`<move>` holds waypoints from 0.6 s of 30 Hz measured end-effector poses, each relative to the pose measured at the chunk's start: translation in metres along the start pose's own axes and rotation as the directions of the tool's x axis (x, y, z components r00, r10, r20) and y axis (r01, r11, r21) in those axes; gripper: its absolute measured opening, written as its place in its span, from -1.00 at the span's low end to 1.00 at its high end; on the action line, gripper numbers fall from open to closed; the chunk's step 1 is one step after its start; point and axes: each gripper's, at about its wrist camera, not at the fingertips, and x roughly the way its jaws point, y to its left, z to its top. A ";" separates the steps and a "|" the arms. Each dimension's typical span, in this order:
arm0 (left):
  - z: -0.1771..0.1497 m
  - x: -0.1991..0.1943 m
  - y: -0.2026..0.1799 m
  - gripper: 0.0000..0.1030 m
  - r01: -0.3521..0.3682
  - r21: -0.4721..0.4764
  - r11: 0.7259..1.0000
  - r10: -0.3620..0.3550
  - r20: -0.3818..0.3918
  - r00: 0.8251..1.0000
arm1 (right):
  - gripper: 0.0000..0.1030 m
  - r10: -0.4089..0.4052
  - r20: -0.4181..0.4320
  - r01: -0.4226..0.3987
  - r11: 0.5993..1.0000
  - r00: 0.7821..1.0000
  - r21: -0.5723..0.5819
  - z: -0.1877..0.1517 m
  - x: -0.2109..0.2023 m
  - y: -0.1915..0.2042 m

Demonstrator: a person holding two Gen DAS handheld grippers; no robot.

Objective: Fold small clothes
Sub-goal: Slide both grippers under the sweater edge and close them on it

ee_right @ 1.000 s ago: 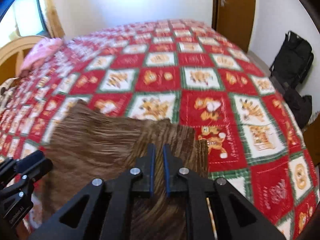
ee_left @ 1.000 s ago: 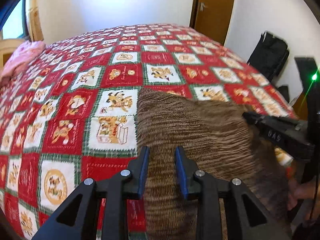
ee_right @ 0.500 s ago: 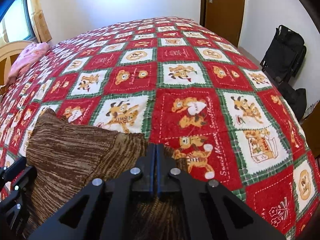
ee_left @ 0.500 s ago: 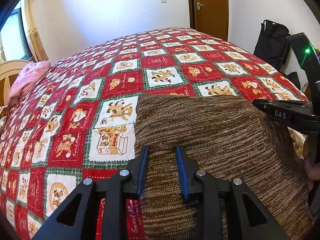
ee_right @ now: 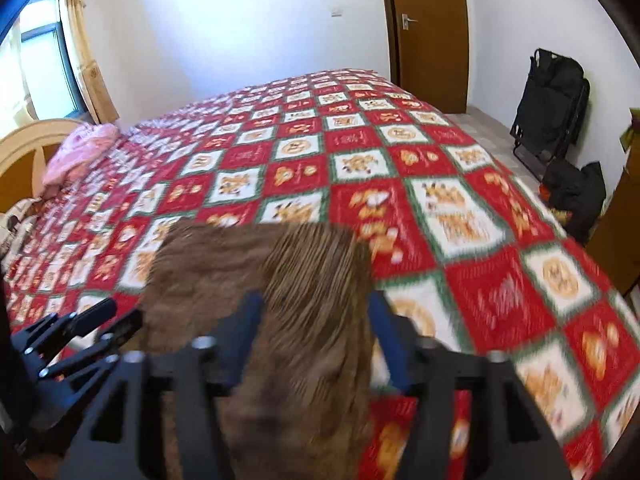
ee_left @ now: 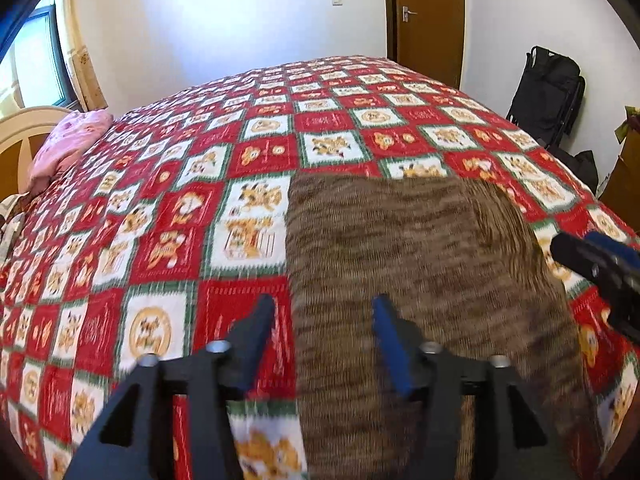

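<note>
A brown striped knit garment [ee_left: 420, 280] lies flat on the red and white patchwork bedspread [ee_left: 180, 220], near the bed's front edge. My left gripper [ee_left: 324, 312] is open and empty above the garment's left edge. My right gripper [ee_right: 316, 308] is open and empty above the garment's right part [ee_right: 280, 280]. The right gripper also shows at the right of the left wrist view [ee_left: 592, 256], and the left gripper at the lower left of the right wrist view [ee_right: 88, 328].
A pink cloth [ee_left: 68, 144] lies at the bed's far left by a cream headboard [ee_left: 24, 120]. A brown door [ee_left: 424, 16] stands behind the bed. Black bags [ee_right: 552, 108] lean on the right wall beside the bed.
Both grippers have opened wide; the right one let go of the garment's edge. Both have lifted and pulled back a little, and the garment now lies flat.
</note>
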 end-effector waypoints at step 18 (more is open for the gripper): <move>0.010 0.006 0.041 0.13 0.227 -0.148 0.963 -0.225 0.031 0.974 | 0.49 0.171 -0.041 -0.152 0.946 0.984 0.285 0.000 0.020 -0.051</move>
